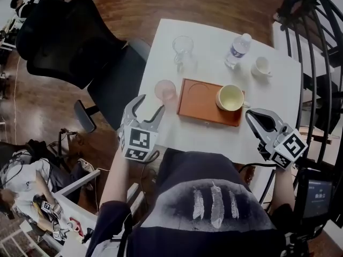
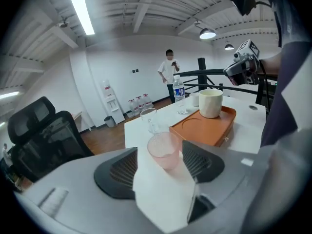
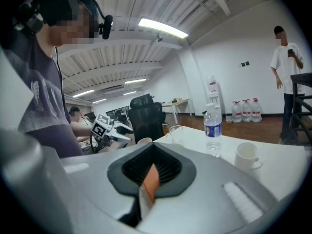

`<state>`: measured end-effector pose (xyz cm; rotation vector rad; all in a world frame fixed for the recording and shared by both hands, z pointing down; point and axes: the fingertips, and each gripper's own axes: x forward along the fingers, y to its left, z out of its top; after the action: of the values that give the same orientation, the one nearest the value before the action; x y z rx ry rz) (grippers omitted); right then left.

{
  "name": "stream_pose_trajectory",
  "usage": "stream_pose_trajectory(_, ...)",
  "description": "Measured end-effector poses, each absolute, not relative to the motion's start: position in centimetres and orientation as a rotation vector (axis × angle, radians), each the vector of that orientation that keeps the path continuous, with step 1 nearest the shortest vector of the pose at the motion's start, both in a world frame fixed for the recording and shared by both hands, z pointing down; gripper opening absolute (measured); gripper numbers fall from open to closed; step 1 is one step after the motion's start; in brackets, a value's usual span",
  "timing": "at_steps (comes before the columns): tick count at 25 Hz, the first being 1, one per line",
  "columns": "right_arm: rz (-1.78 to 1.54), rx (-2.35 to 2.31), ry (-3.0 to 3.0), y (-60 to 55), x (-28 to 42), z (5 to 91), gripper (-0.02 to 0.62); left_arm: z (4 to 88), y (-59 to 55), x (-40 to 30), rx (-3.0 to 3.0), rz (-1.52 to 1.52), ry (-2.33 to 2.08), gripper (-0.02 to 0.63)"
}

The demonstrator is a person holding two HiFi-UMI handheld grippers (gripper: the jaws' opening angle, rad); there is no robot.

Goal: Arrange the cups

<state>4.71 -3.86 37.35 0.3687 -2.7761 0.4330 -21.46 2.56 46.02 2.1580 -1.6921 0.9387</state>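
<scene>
At the left edge of the white worktop (image 1: 155, 52), the left tool (image 1: 150, 108) points forward and downward with its jaws standing moderately apart and nothing pressed between them. The pink cup (image 1: 165, 90) stands upright just beyond their tips, near the worktop's edge and just beside the left end of the orange tray (image 1: 201, 103). In the left gripper view the cup sits centred in the gap, and the pads show no contact with its wall. That is the relation the next move likely turns on. The cup lies straight ahead of this tool with its axis vertical and square to the jaws' line, so a short push forward should bring the pads to either side of it. The left hand is far nearer to it than the right. Farther back stands a clear glass cup (image 1: 182, 50), apart from the others. A cream mug (image 1: 230, 98) sits on the right end of the tray, leaving a bare round recess at the left end. Behind the tray are a water bottle (image 1: 237, 51) and, to its right, a small white cup (image 1: 261, 67). The right tool (image 1: 256, 119) hovers off the tray's right corner, its jaws pressed together and empty, pointing towards the mug.
</scene>
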Motion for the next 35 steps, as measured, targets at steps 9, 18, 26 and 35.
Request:
stream_pose_trajectory(9, 0.424, 0.386, -2.747, -3.8, 4.1, 37.3, 0.005, 51.4, 0.3, -21.5, 2.233, 0.911, -1.56, 0.466)
stream_pose_trajectory(18, 0.447, 0.407, -2.674, -3.2, 4.5, 38.3, 0.005, 56.5, -2.2, -20.8, 2.335, 0.99, -1.497, 0.469)
stream_pose_trajectory(26, 0.472, 0.404, -2.62, -2.4, 3.4, 39.7, 0.005, 57.3, -3.6, -20.7, 2.438, 0.975, -1.478, 0.468)
stream_pose_trajectory(35, 0.497, 0.427, -2.586, -2.0, 2.5, 40.5, 0.005, 58.0, -4.6, -20.2, 2.504, 0.986, -1.438, 0.387)
